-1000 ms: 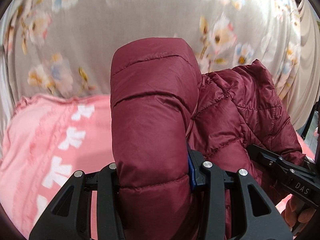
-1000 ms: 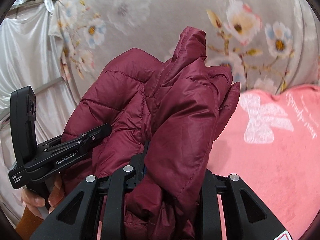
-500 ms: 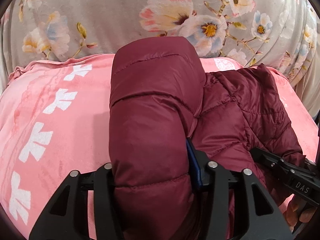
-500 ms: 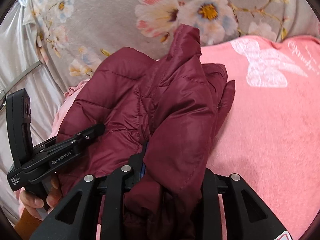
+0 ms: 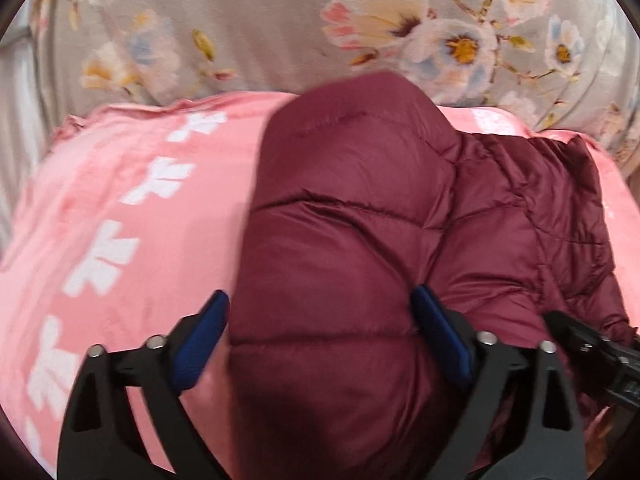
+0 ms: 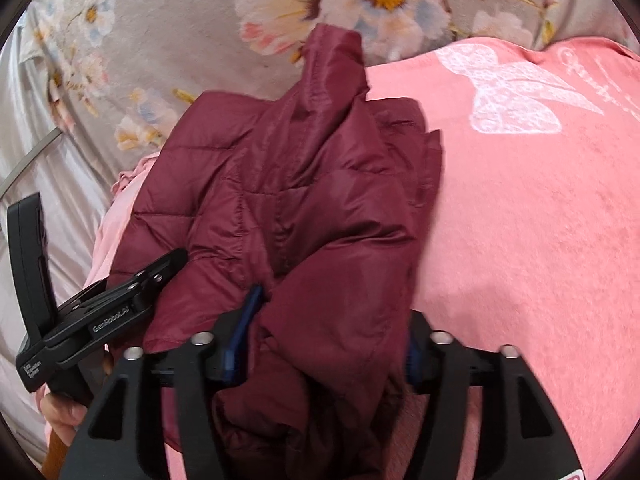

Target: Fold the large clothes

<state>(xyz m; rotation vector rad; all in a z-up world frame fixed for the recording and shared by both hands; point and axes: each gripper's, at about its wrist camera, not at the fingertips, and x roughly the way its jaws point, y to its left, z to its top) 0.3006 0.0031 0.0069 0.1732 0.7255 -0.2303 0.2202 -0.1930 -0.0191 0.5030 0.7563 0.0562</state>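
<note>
Both your grippers just let go. The left gripper [image 5: 320,344] was squeezing the jacket [image 5: 360,240] half a sec ago; now its jaws are wide, jacket loose between them. The right gripper [image 6: 328,328] is spread too. The jacket lies bunched on the pink blanket [image 6: 540,220], flowery cloth [image 5: 260,32] at 12 o'clock. It's down, prob. ready for folding.

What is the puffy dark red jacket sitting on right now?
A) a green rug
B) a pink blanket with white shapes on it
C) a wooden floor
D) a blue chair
B. The puffy dark red jacket lies on the pink blanket, whose white shapes show to the jacket's left in the left wrist view and as a white bow to its right in the right wrist view.
</note>
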